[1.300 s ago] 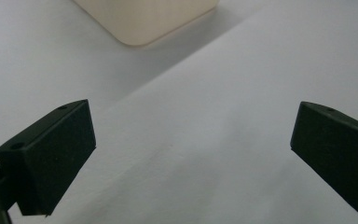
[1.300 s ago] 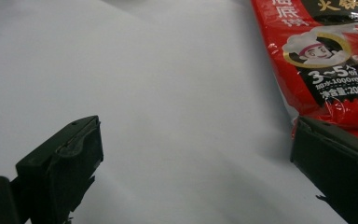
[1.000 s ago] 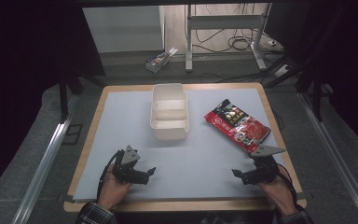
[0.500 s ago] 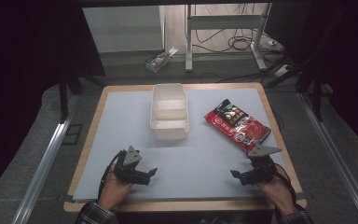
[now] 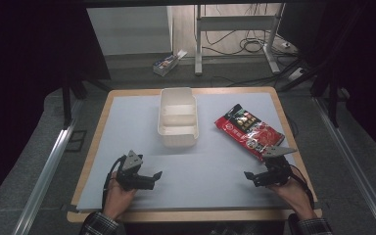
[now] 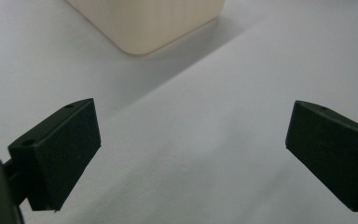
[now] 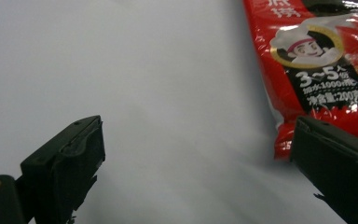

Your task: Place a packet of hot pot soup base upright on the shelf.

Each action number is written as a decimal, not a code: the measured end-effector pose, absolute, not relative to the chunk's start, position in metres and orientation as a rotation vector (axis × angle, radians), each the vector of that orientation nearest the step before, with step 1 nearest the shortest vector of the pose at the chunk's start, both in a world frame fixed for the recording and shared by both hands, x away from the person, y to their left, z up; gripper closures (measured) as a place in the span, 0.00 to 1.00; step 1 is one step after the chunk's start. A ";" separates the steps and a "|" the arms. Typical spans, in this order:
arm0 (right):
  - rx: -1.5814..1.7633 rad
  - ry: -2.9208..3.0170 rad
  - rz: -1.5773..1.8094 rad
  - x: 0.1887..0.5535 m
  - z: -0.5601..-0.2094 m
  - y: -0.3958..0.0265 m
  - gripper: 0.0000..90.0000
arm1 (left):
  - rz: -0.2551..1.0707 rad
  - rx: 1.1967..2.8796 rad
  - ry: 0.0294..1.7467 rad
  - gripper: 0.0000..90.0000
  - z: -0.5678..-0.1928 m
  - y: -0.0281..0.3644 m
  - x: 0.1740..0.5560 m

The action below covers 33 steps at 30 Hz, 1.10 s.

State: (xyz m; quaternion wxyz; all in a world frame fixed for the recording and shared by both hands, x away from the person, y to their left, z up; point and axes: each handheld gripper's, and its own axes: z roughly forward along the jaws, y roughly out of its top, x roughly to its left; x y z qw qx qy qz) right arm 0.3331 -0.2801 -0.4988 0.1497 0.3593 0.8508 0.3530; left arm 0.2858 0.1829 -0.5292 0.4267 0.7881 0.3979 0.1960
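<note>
A cream plastic tub (image 5: 177, 118) with two compartments stands at the middle back of the pale table mat (image 5: 127, 127); its near corner (image 6: 149, 23) shows in the left gripper view. A red printed snack bag (image 5: 248, 131) lies flat to the tub's right, and its lower end (image 7: 317, 70) appears in the right gripper view. My left gripper (image 5: 152, 178) rests low at the front left, open, with bare mat between its jaws (image 6: 191, 158). At the front right my right gripper (image 5: 248, 177) is open too, just short of the bag's near end (image 7: 196, 158).
The wooden table edge (image 5: 186, 215) runs along the front. Beyond the table, a small box (image 5: 169, 62) lies on the floor by metal desk legs (image 5: 197, 39) and cables (image 5: 254, 45). Metal rails flank both sides.
Both hands have drifted slightly toward the table's front edge; both grippers stay open. Tub and bag have not moved.
</note>
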 end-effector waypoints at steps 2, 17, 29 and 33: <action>1.019 2.431 1.009 0.334 -0.495 -0.277 0.05 | 0.489 1.969 0.986 0.03 -0.529 0.182 0.285; 1.044 2.399 1.002 0.365 -0.476 -0.282 0.53 | 0.529 2.035 0.933 0.03 -0.530 0.174 0.283; 1.015 2.434 0.974 0.406 -0.469 -0.294 0.94 | 0.531 2.032 0.948 0.03 -0.529 0.174 0.283; 1.047 2.412 0.969 0.420 -0.467 -0.299 0.99 | 0.538 2.043 0.947 0.03 -0.529 0.173 0.282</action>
